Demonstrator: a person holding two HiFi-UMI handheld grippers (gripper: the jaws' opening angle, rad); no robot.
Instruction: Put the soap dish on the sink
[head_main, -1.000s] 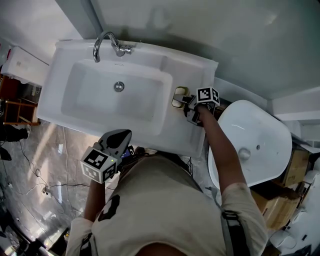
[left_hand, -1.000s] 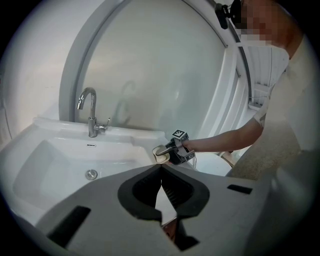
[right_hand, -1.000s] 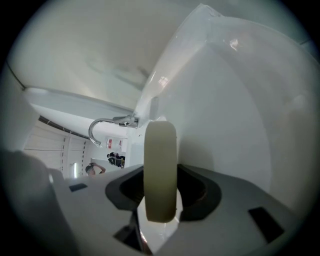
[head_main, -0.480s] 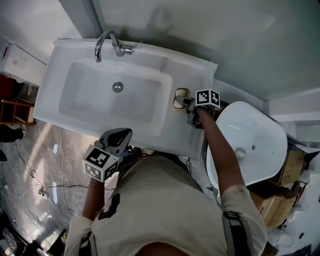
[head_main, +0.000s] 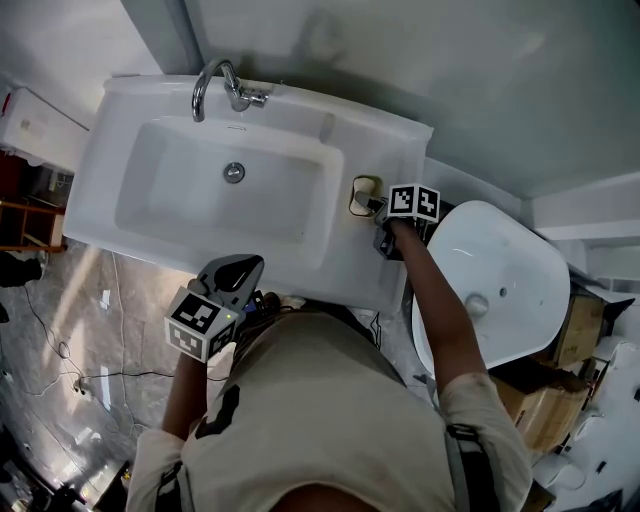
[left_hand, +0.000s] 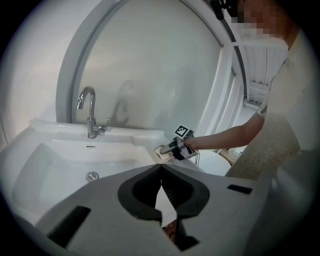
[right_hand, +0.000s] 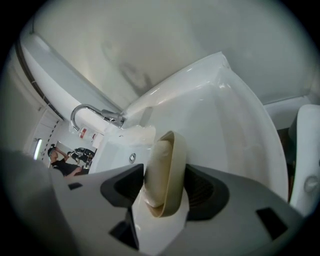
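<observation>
1. Beige plastic marks out the soap dish (head_main: 362, 194). With a bar of soap (right_hand: 156, 170) in it, it sits on the flat ledge of the white sink (head_main: 390, 150), just right of the basin and well apart from the faucet (head_main: 215, 85).
2. The main change is at the right claw (right_hand: 164, 179): its jaws have just been opening. They now stand wide, with the dish still between them, and the pads no longer seem to press on it.
3. Across the head views the dish keeps the same spot on the ledge, while the right hand has rolled a little.
   - In the right gripper view the dish looks stood on edge.
   - I take that for the claw's own tilt, not the dish's.
4. The left claw (left_hand: 161, 170) has not changed. Its jaws are together at the tips with nothing between them, and it hangs near the sink's front edge as before.
5. For the task, this reads as the release:
   - The dish is on the sink and carried by the ledge, so the placing looks as good as done.
   - What seems left is drawing the right claw back.
   - The risk is that a pad catches the rim on the way out and drags the dish toward the ledge's edge.
</observation>
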